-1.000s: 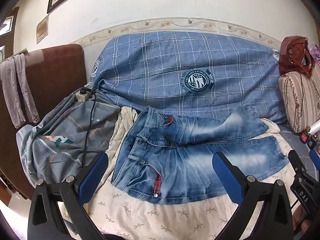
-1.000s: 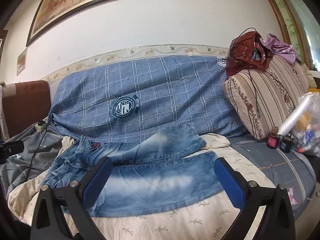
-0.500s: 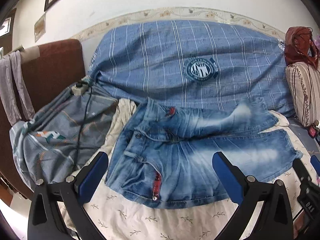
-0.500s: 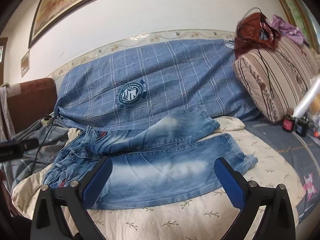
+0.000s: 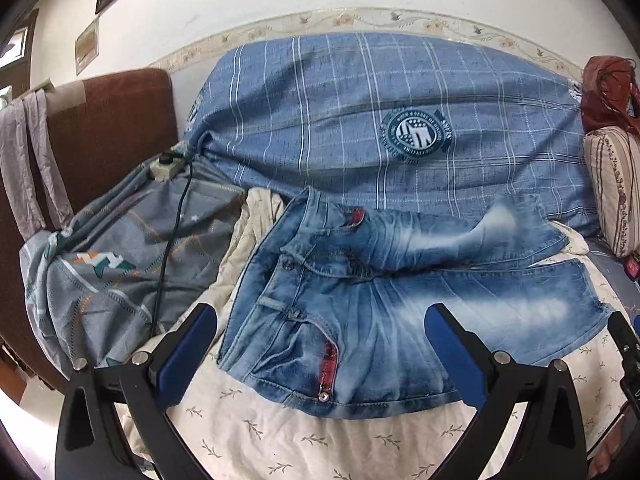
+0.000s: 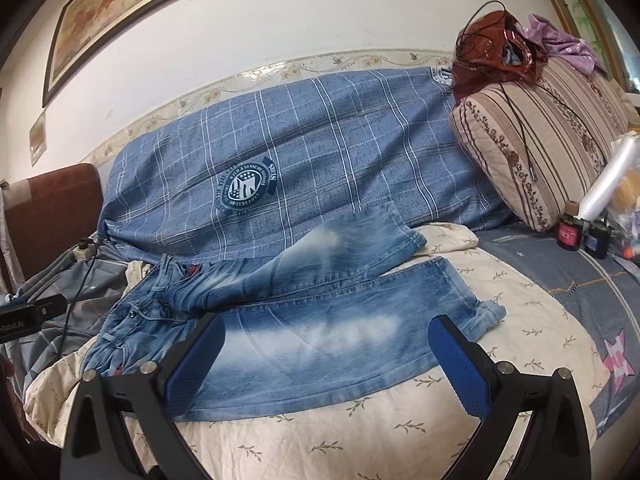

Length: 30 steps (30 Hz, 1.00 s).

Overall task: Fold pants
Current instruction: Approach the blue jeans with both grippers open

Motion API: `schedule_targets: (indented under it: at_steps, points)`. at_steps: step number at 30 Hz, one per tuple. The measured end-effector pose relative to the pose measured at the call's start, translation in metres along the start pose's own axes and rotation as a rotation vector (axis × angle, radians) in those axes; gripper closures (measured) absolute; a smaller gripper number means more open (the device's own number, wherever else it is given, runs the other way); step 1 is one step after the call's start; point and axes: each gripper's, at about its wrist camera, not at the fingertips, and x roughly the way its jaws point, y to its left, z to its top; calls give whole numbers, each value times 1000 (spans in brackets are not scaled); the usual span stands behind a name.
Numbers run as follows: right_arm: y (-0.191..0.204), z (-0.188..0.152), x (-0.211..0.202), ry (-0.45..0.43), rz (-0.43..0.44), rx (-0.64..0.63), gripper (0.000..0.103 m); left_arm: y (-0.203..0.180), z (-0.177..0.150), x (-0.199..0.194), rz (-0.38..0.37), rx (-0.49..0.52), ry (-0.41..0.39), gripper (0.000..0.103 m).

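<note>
Faded blue jeans (image 5: 380,304) (image 6: 304,320) lie spread on a cream leaf-print sheet (image 5: 280,436) (image 6: 360,428), waistband to the left, legs running right. The far leg angles up onto the blue plaid cover; the near leg lies flat with its cuff at the right. My left gripper (image 5: 320,344) is open, hovering above the waistband and hip area with nothing between its blue pads. My right gripper (image 6: 326,356) is open above the near leg's thigh and knee, also empty. The tip of the other gripper shows at each view's edge.
A blue plaid cover (image 5: 380,120) (image 6: 320,152) drapes the sofa back. A grey patterned blanket (image 5: 120,264) with a power strip (image 5: 166,166) and black cord lies at the left. A striped cushion (image 6: 540,148), small bottles (image 6: 568,232) and a plastic roll (image 6: 608,176) stand at the right.
Both grippers have moved forward and closer to the jeans, which now fill more of each view. The jeans have not moved and both grippers stay open.
</note>
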Motion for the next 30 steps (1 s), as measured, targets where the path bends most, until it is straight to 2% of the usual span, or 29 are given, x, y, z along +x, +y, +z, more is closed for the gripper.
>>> schedule_targets:
  at_steps: [30]
  points:
    - [-8, 0, 12, 43, -14, 9, 0, 20, -4, 28, 37, -37, 33, 0]
